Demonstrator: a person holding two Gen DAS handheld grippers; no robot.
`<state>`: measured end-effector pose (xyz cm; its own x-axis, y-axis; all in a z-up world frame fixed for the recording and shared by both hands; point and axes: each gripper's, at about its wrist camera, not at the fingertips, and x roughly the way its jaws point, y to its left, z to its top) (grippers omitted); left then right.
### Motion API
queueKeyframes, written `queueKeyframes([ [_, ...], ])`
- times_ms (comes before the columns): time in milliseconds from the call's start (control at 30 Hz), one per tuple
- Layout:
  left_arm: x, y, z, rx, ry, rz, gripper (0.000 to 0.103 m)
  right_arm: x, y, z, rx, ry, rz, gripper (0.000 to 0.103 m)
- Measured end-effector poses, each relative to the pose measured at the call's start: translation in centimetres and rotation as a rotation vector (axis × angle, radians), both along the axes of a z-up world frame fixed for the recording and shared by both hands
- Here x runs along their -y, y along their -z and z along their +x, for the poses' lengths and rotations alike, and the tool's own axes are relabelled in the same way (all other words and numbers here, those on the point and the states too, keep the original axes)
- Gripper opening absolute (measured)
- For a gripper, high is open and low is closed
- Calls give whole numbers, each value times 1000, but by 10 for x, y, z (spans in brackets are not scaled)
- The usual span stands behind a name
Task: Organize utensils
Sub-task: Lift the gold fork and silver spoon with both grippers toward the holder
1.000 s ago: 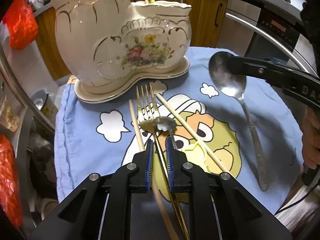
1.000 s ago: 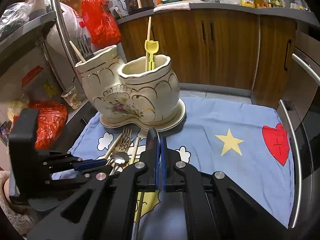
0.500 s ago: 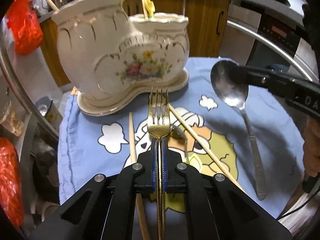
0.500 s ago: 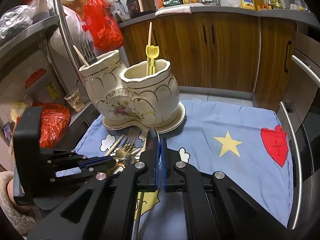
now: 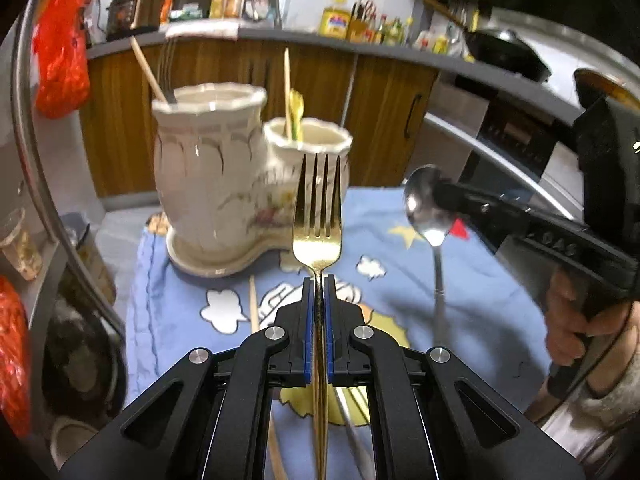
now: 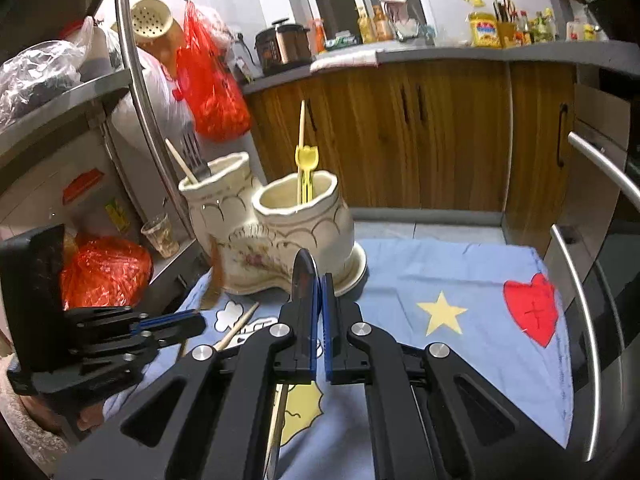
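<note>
My left gripper (image 5: 318,280) is shut on a gold fork (image 5: 318,216), tines up, lifted off the blue cloth (image 5: 168,280) in front of the cream double utensil holder (image 5: 208,184). My right gripper (image 6: 319,280) is shut on a silver spoon (image 5: 425,200); its bowl (image 6: 303,276) sticks up edge-on past the pads. In the right wrist view the holder (image 6: 280,232) stands just beyond, with a dark fork (image 6: 194,152) and chopstick in the tall cup, a yellow utensil (image 6: 306,160) in the low one. The left gripper (image 6: 188,324) shows at the left there.
Loose chopsticks (image 5: 253,300) lie on the cloth below the fork; one (image 6: 236,326) shows beside the holder. A metal rail (image 6: 584,320) borders the cloth on the right. Red bags (image 6: 104,272), a glass cup (image 6: 162,236) and shelves crowd the left. Wooden cabinets (image 6: 420,132) stand behind.
The left gripper closed on the gold fork and raised it off the cloth, tilting it upward. The right gripper with the spoon also rose a little.
</note>
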<state>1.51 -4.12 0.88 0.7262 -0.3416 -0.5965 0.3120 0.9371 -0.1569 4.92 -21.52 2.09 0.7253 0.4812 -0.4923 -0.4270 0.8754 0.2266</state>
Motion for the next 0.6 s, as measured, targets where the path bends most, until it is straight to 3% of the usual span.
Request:
queueKeyframes([
  [300,-16,-21,-13,58,22,-55,5,-4,-18,-15,92,2,8,2],
  [600,-29,-54,-27,190,16,-72,5,-9,-34,-22,158,-6,38,2],
])
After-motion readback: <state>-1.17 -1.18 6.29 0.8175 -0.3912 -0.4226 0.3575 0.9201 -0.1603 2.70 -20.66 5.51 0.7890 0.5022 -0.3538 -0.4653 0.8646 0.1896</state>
